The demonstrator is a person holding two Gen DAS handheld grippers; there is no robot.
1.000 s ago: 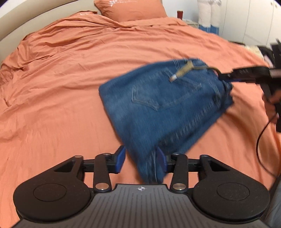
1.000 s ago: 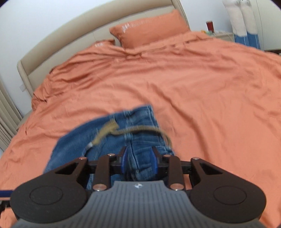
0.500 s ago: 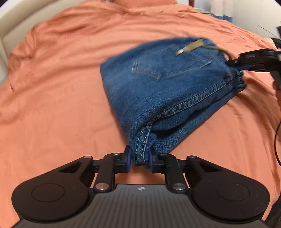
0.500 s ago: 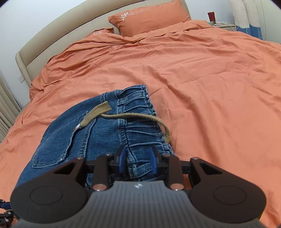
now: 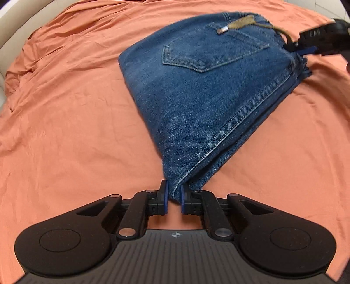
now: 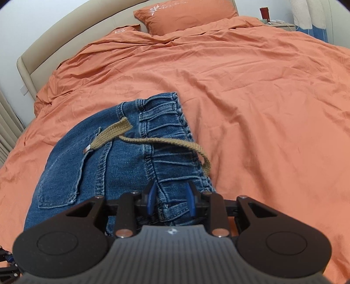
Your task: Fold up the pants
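Folded blue jeans lie on the orange bed, back pocket up, with a tan belt strap looped over the waistband. My left gripper is shut on the folded corner of the jeans nearest me. My right gripper is shut on the bunched waistband; it also shows in the left wrist view at the far right end of the jeans. The jeans rest flat between the two grippers.
The orange duvet covers the whole bed. Two orange pillows lie against a beige headboard. A nightstand with a red cup stands at the far right.
The jeans have come down from mid-air onto the bed and lie flat. My left gripper has closed tighter on the corner. Both grippers have moved lower.
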